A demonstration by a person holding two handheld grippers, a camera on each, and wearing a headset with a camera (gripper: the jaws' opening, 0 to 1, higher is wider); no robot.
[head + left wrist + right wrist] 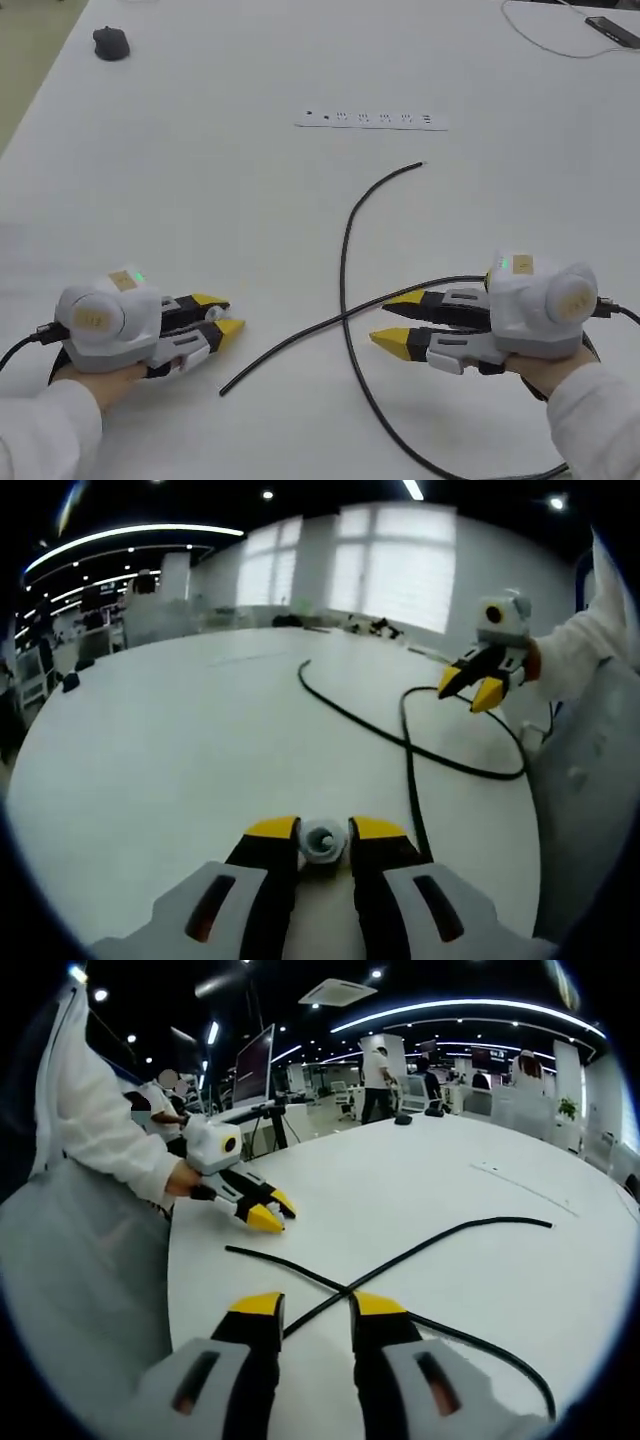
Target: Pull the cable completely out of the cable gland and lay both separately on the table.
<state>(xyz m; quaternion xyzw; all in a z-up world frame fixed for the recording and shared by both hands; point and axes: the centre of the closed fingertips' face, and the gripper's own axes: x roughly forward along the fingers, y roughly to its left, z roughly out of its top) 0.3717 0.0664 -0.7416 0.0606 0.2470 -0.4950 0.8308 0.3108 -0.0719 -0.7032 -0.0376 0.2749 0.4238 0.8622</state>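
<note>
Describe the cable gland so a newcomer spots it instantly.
On the white table, find the left gripper at the head view's lower left. Between its yellow jaw tips sits the cable gland: a small pale ring, unlike the long black cable lying loose nearby.

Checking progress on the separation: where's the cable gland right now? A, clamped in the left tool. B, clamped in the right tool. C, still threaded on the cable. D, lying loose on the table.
A: the left gripper view shows the cable gland between the jaws of the left tool, the cable lying apart.
</note>
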